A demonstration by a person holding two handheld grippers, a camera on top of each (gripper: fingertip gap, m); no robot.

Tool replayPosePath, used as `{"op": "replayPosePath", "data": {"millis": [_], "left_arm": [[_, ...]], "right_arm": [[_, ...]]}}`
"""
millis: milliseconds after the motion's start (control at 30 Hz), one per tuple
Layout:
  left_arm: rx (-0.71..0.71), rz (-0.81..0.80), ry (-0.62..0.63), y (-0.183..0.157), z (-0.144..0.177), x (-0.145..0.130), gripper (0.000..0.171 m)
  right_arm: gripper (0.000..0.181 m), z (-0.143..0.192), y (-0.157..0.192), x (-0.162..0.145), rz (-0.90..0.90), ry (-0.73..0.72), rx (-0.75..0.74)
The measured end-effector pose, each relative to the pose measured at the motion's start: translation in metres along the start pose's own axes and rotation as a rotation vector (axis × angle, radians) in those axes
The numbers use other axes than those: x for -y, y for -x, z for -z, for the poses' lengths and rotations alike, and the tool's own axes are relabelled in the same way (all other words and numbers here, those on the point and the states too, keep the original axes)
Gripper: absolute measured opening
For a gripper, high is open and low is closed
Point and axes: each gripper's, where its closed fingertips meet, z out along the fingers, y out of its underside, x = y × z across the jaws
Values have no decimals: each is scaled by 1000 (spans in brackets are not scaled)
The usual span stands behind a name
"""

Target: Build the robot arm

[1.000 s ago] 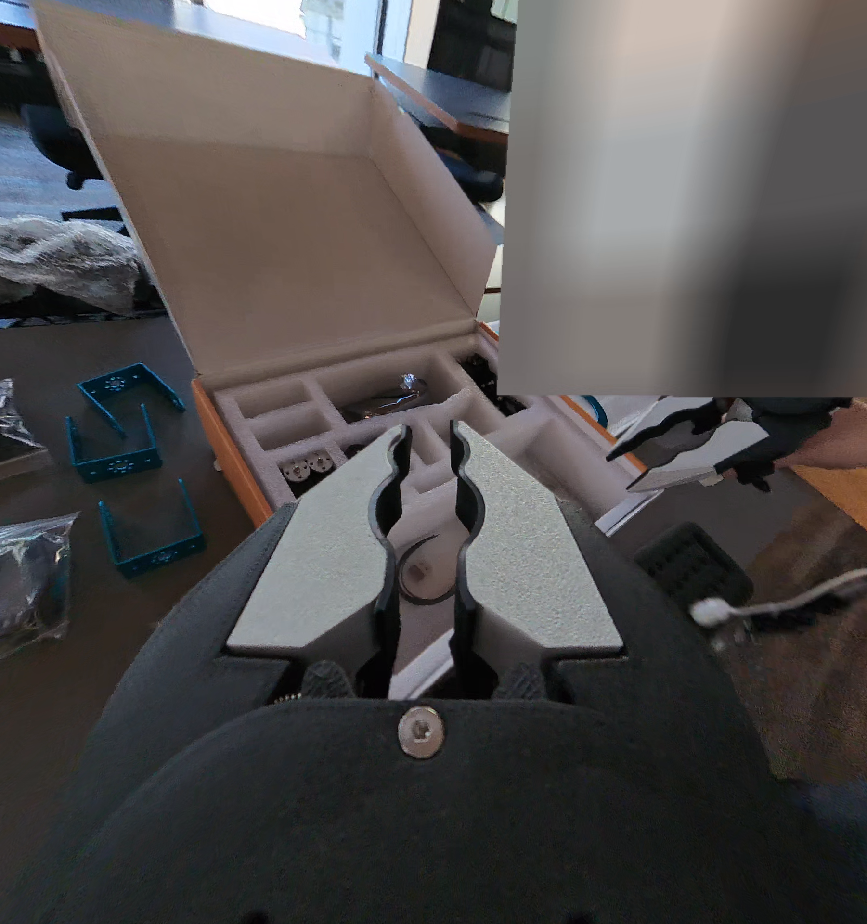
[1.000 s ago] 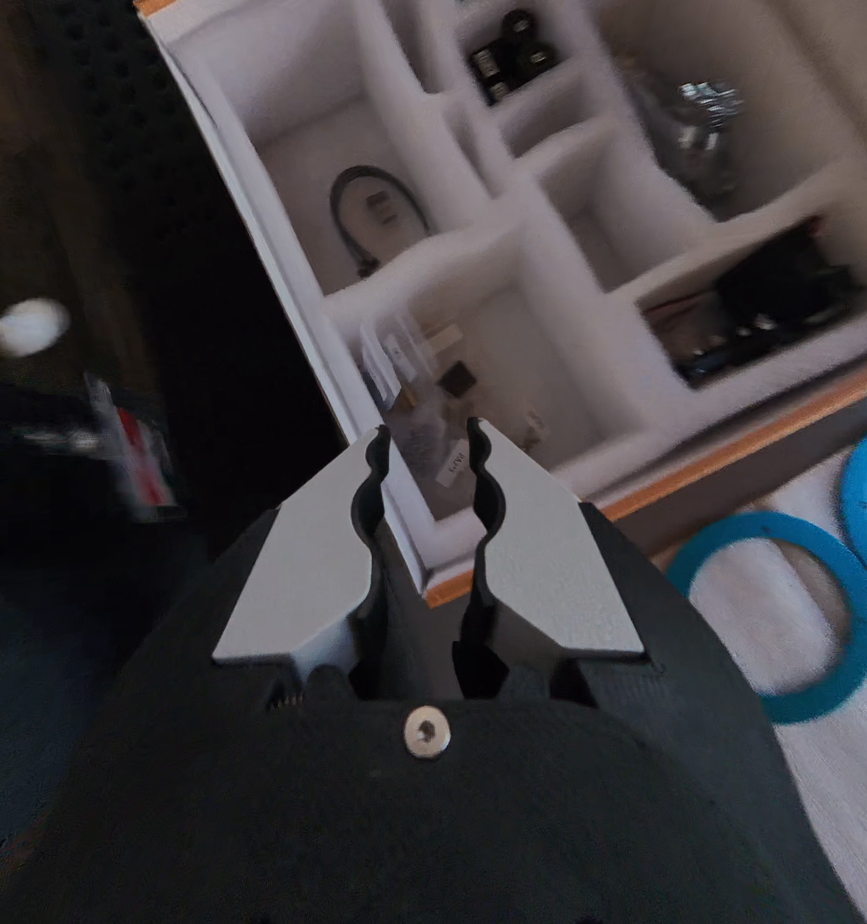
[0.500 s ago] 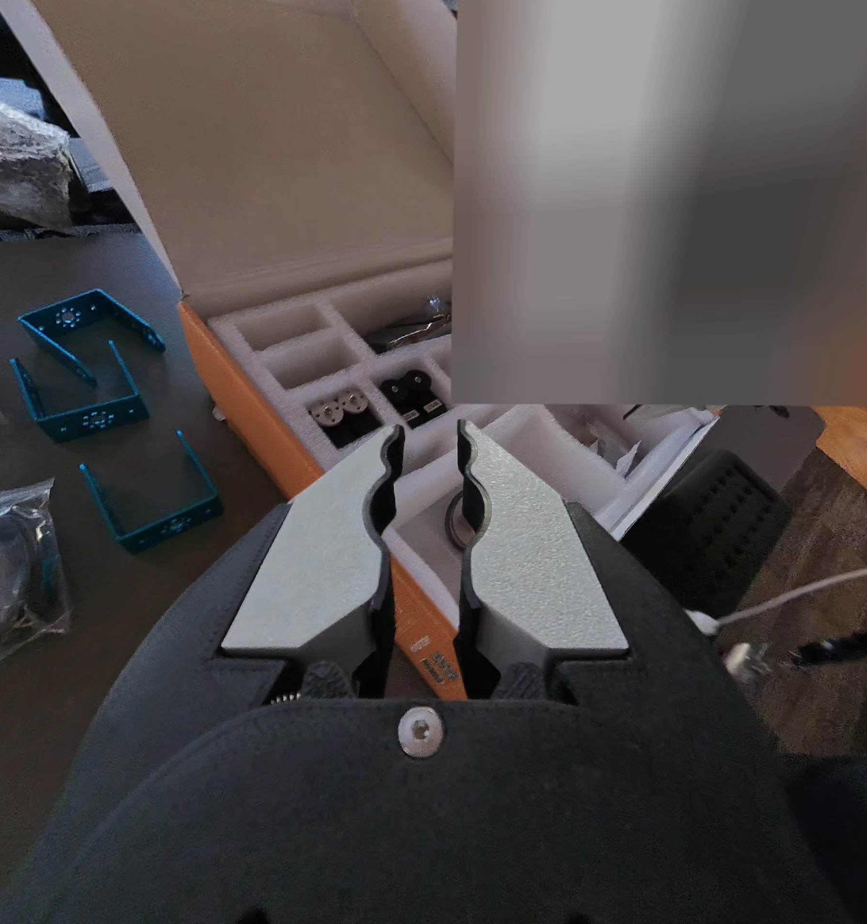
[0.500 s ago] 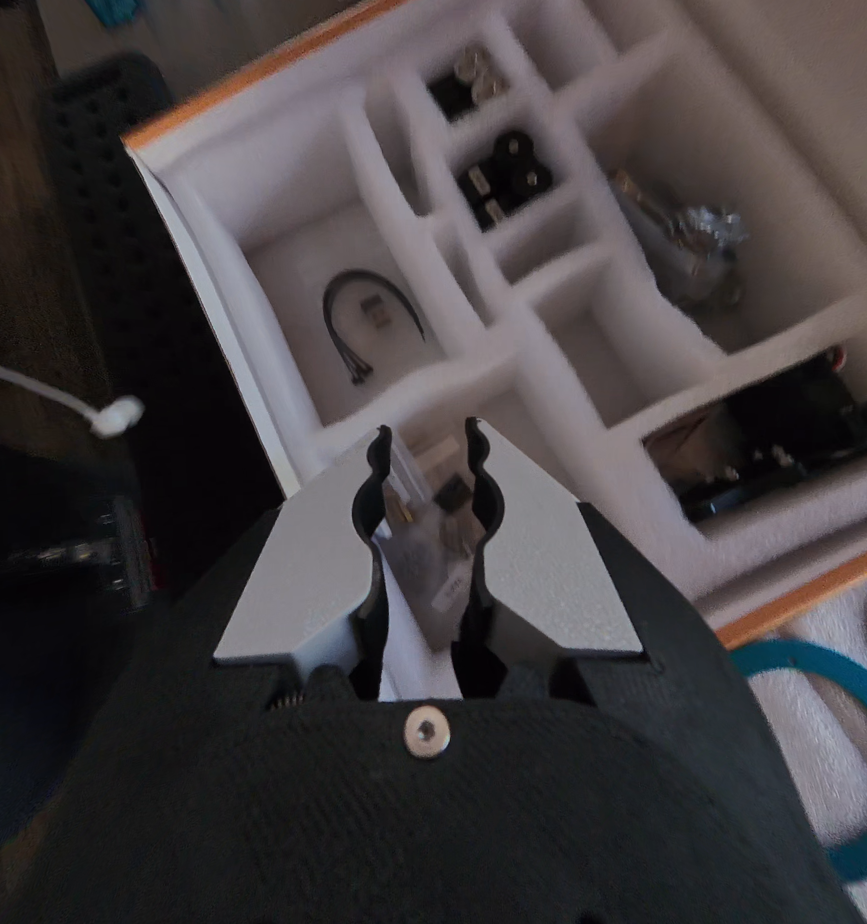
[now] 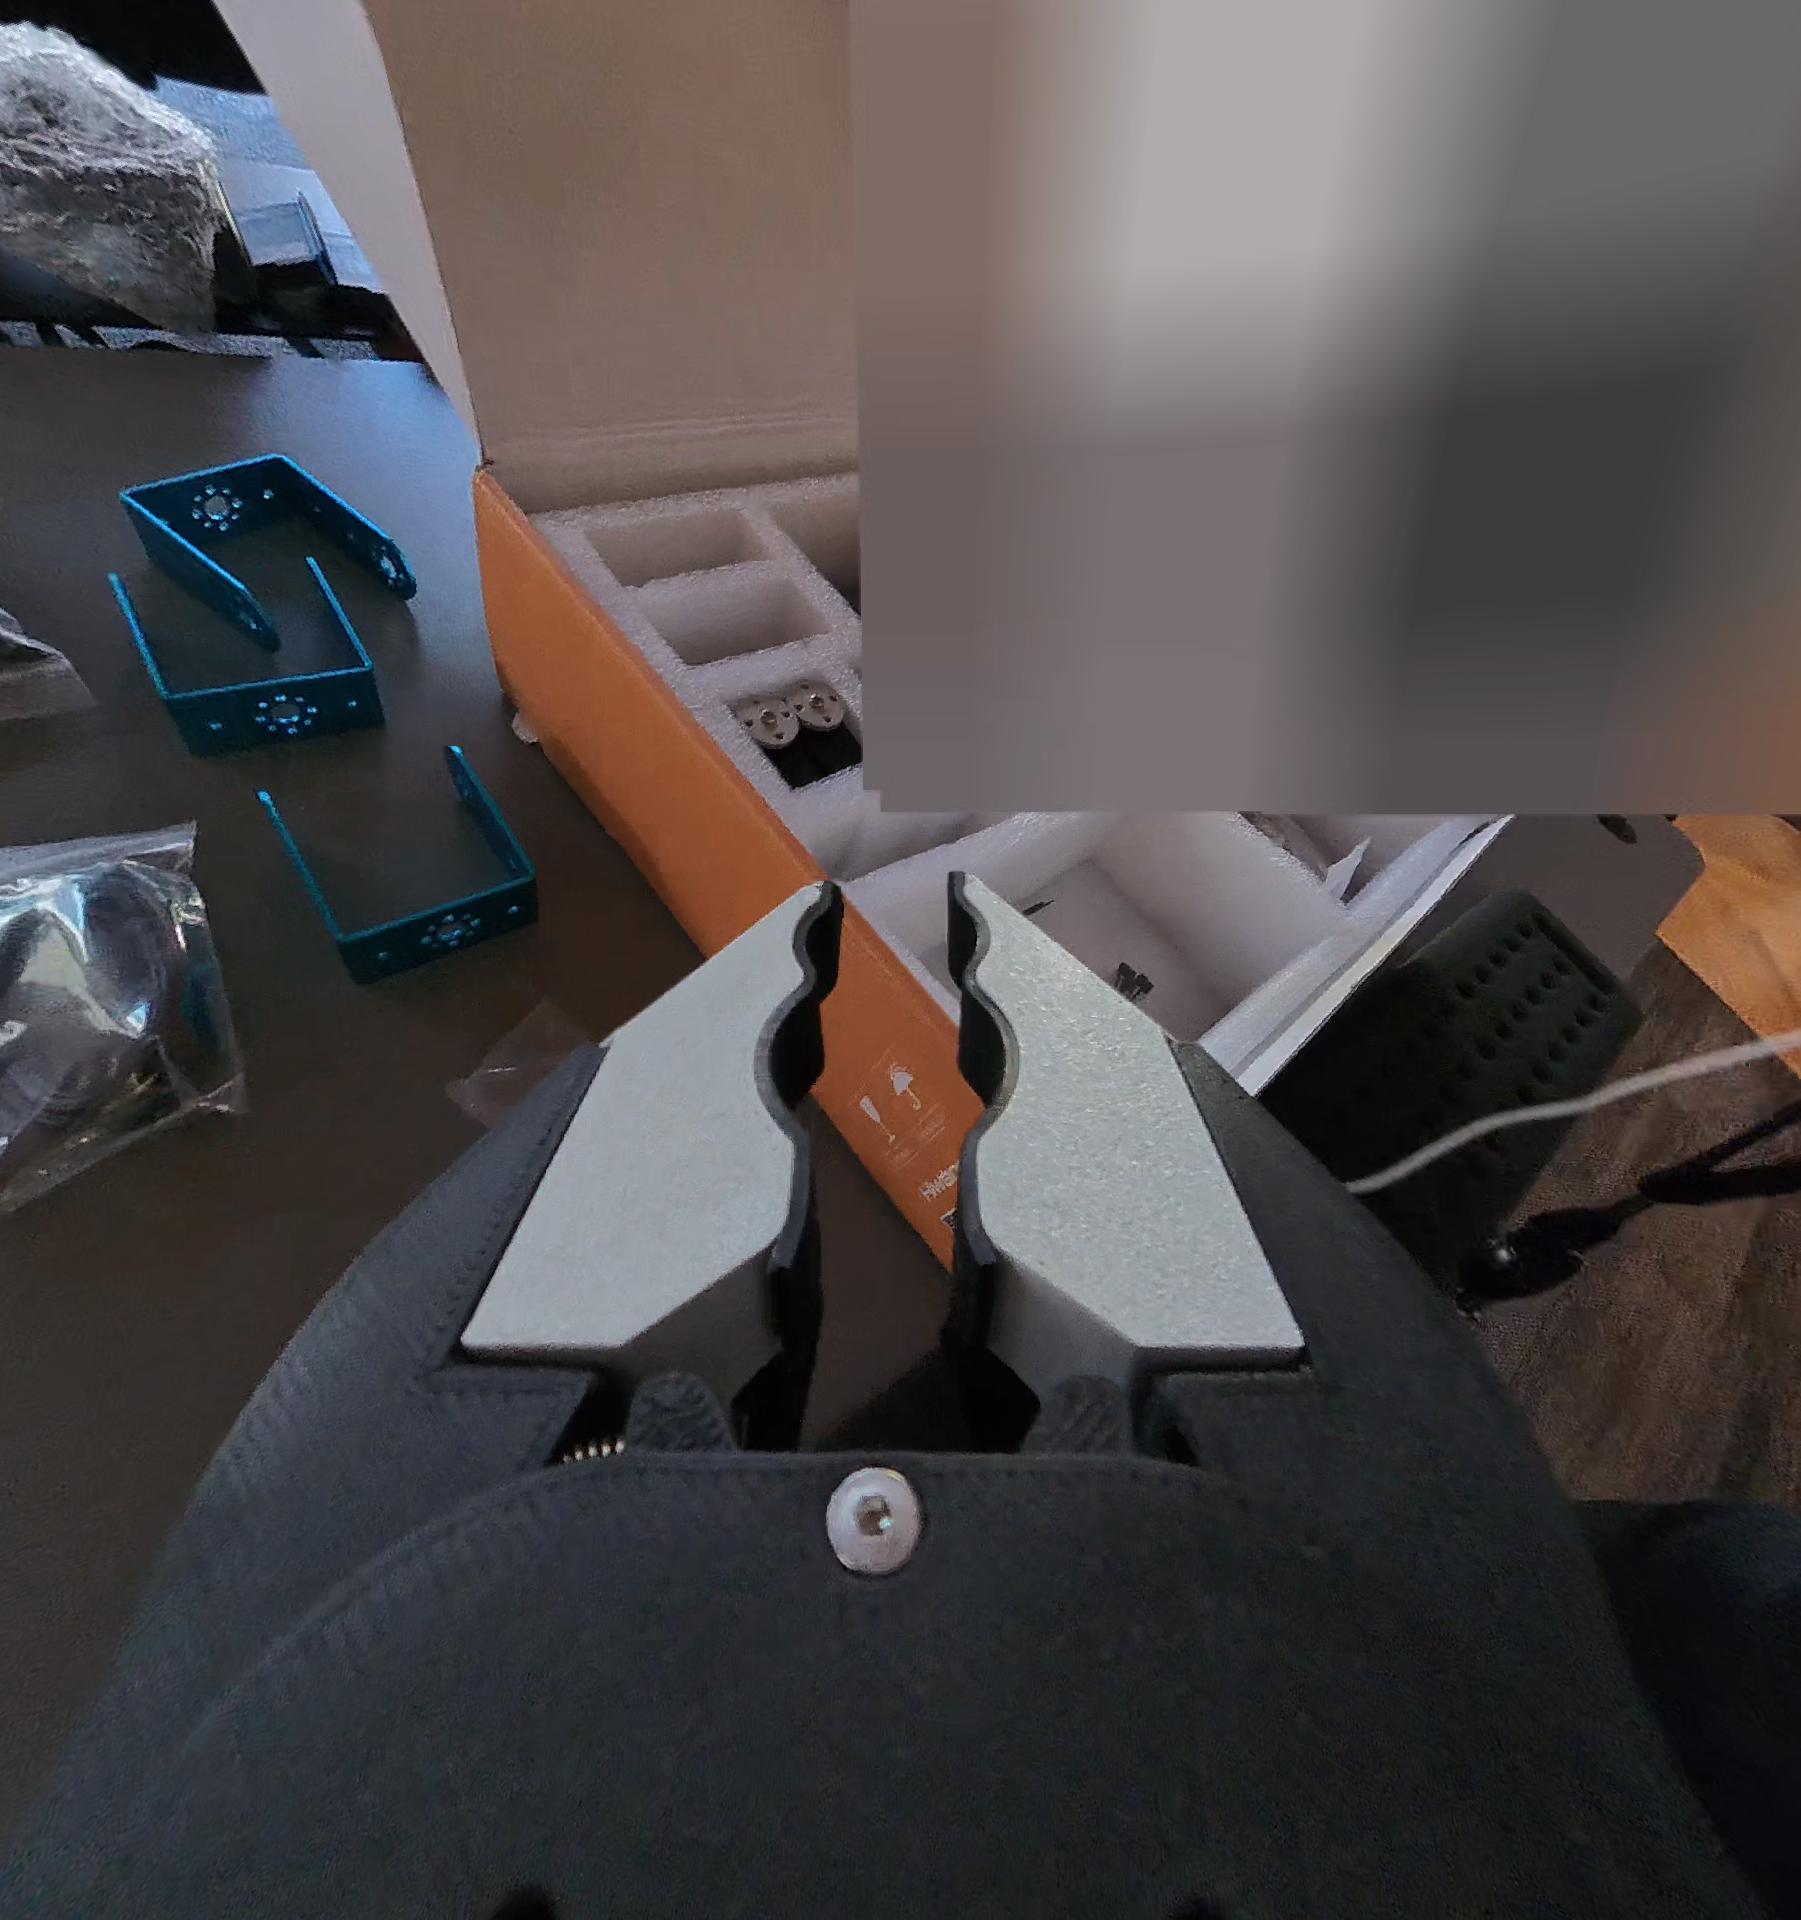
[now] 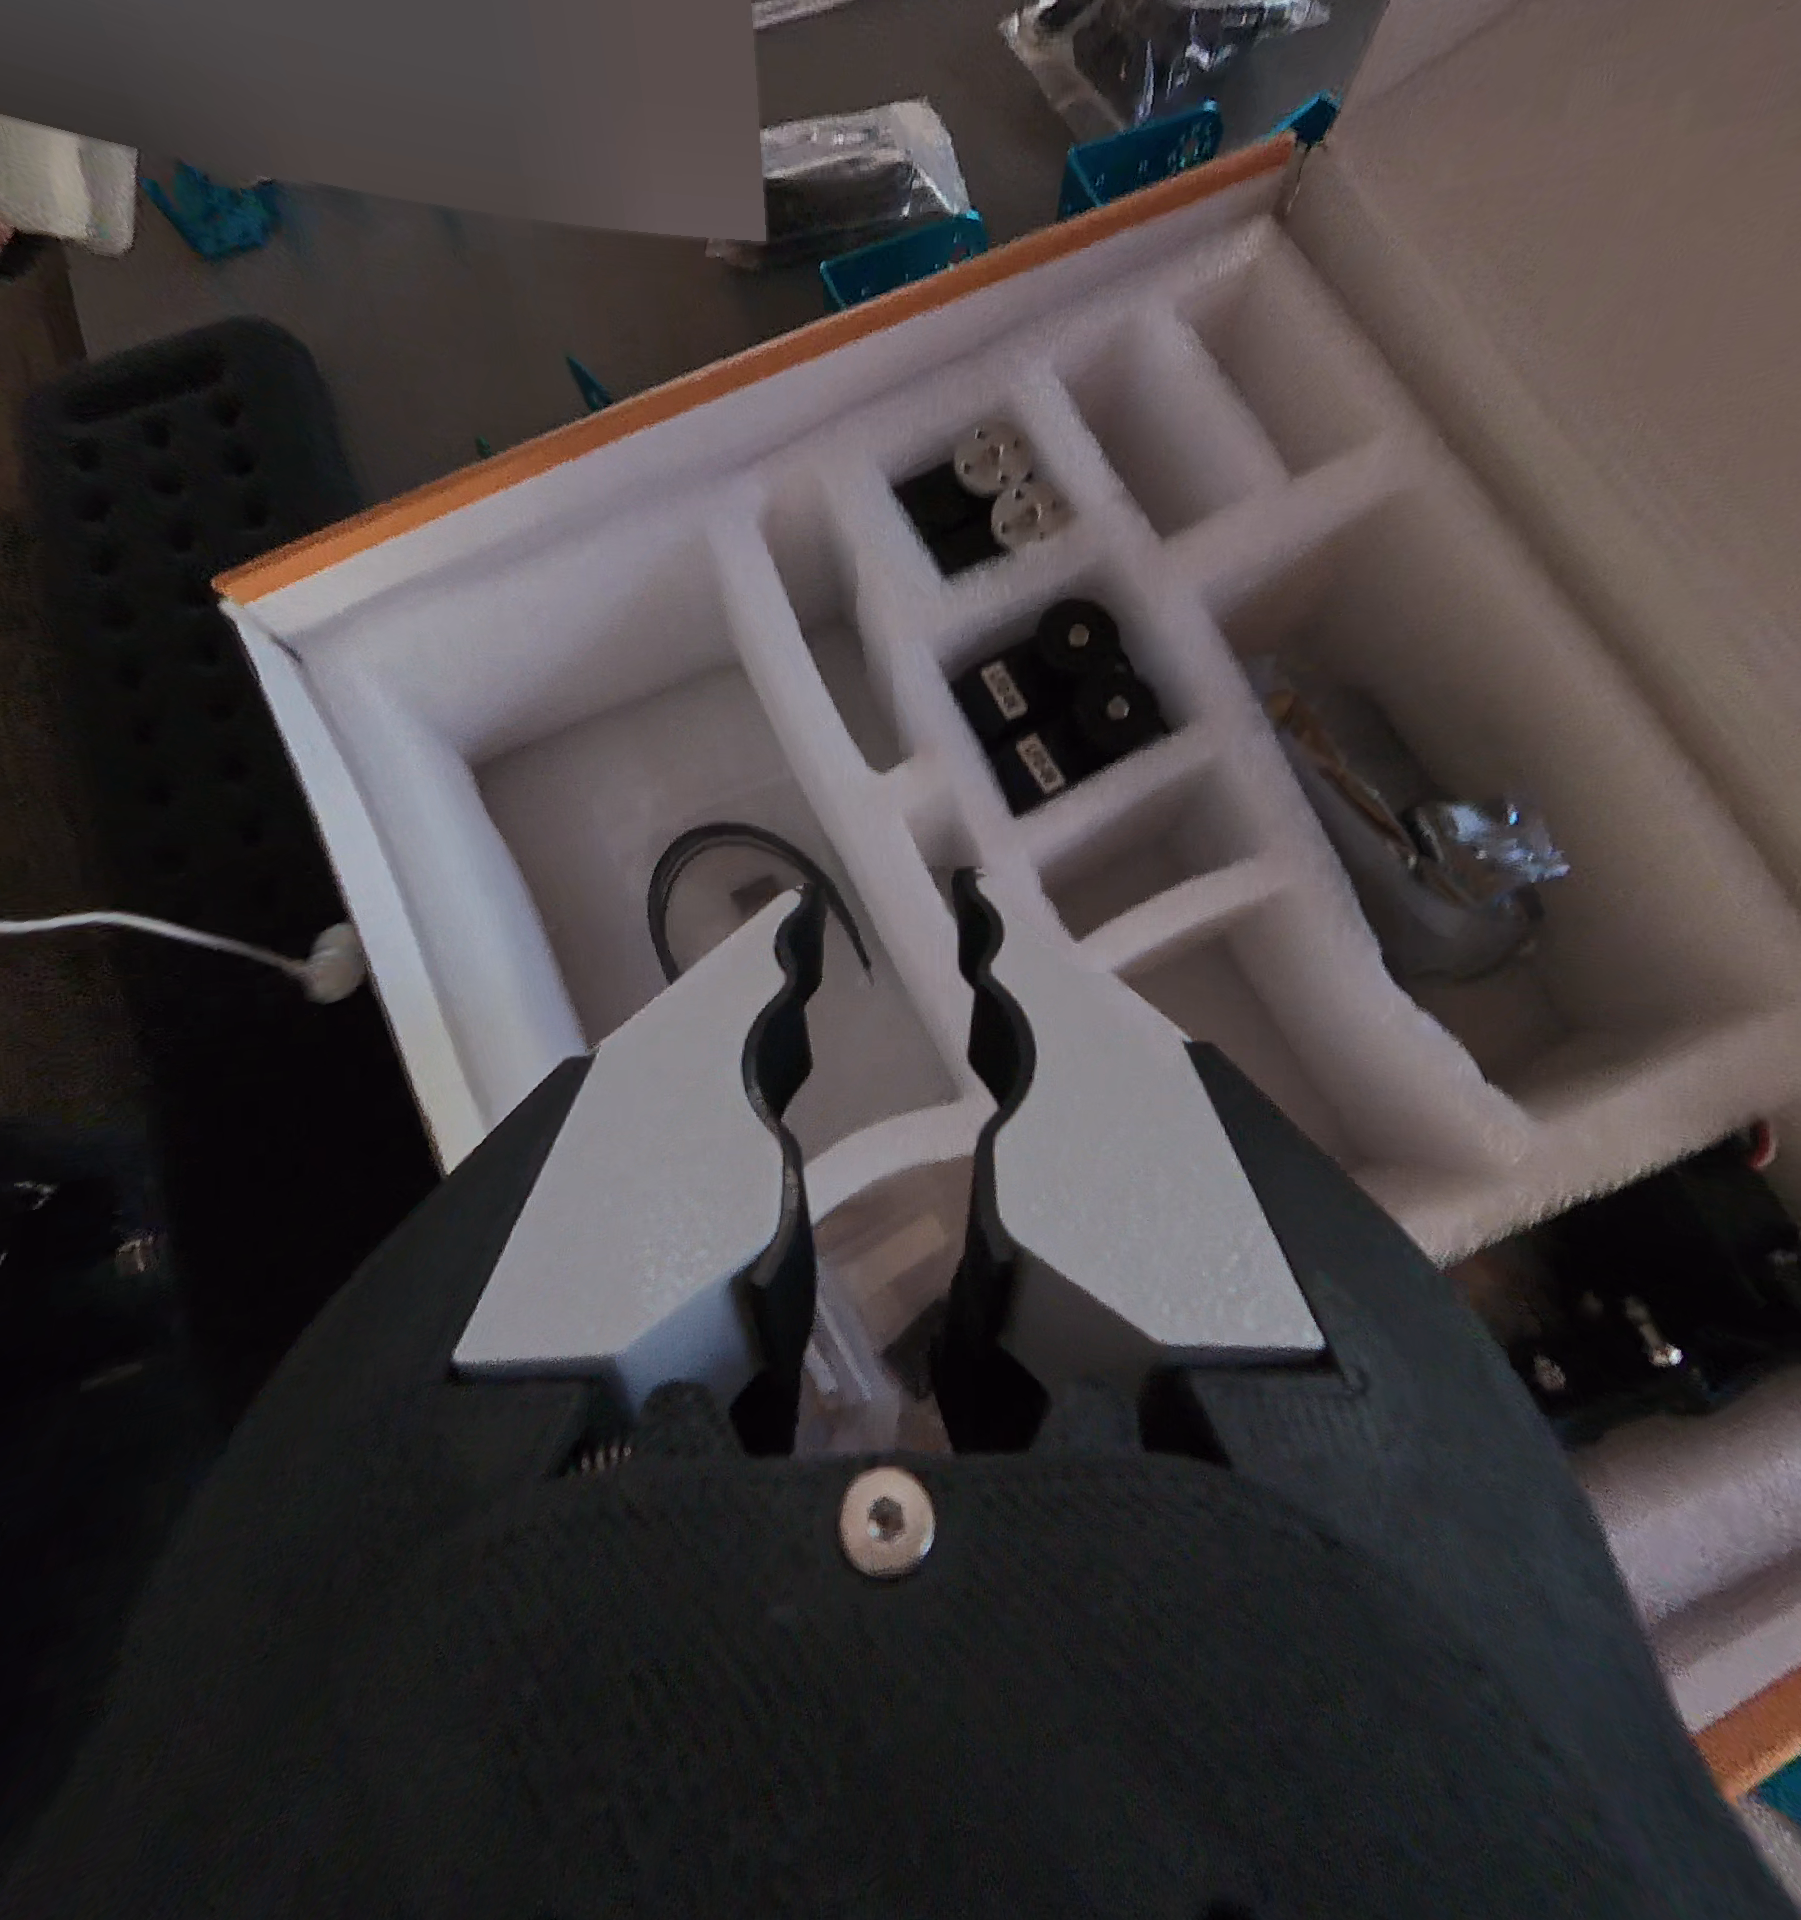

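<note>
An open orange box (image 5: 647,727) with a white foam insert (image 6: 823,665) stands on a dark table. My left gripper (image 5: 894,891) is open and empty, just above the box's orange side wall near its front corner. My right gripper (image 6: 880,896) is open above the insert. Its fingertips are over a compartment holding a black cable loop (image 6: 714,844). A small clear bag (image 6: 865,1247) lies in the compartment below its fingers; I cannot tell if they touch it. Other compartments hold black servos (image 6: 1052,707), silver discs (image 6: 1000,483) and a foil bag (image 6: 1478,862).
Three blue U-shaped brackets (image 5: 262,520) (image 5: 252,686) (image 5: 408,894) lie left of the box, beside clear bags of parts (image 5: 65,997). The raised lid (image 5: 647,260) stands behind. A black perforated block (image 5: 1447,1039) and a white cable (image 5: 1602,1091) lie to the right. The grippers' ends are close to 15 cm from one another.
My left gripper pulled back and left, from above the foam to the orange side wall. My right gripper moved forward over the box, from the small-bag compartment to the cable compartment.
</note>
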Motion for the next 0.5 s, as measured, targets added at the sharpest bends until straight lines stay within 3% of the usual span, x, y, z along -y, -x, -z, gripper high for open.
{"op": "replayPosePath", "data": {"millis": [267,500], "left_arm": [[-12,48,-33,12,-1,-9,20],[-17,66,-26,19,0,-17,19]], "right_arm": [[26,-36,-14,28,38,-13,18],[25,-44,-37,17,-2,51,-56]]}}
